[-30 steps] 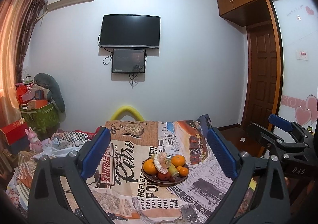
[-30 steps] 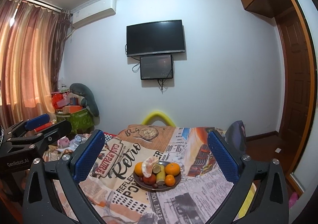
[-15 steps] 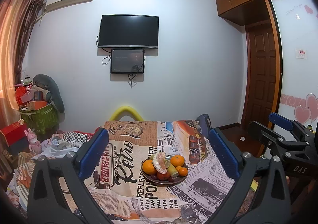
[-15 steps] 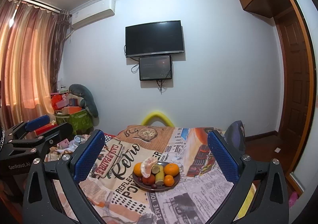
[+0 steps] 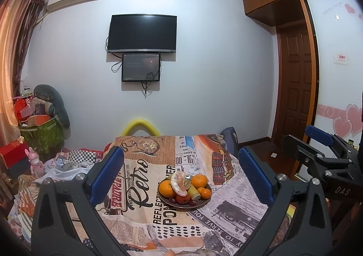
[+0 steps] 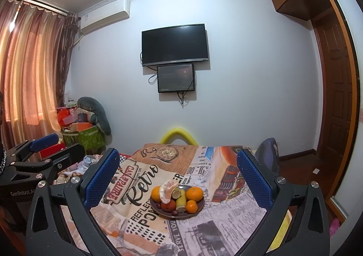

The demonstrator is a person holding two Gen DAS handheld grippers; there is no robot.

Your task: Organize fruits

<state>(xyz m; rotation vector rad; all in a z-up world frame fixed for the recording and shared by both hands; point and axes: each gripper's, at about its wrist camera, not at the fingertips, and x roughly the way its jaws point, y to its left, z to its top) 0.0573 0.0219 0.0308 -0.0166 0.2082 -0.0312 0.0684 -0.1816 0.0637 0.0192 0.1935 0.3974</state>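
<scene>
- Currently the left gripper (image 5: 181,174) is hovering with its blue-padded jaws spread wide, gripping nothing.
- Ahead of it, between its fingers, the plate (image 5: 181,205) is sitting on the newspaper-print tablecloth (image 5: 140,190), heaped with oranges (image 5: 199,181), a peeled pomelo segment (image 5: 178,183) and smaller fruit.
- Likewise the right gripper (image 6: 178,175) is gaping wide and empty, with the plate (image 6: 163,214) lying ahead between its fingers, apart from both pads.

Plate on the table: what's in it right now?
The plate holds three oranges, a peeled pomelo wedge, a red fruit, a yellow-green piece and small dark fruits. Anything beneath the pile is hidden.
</scene>
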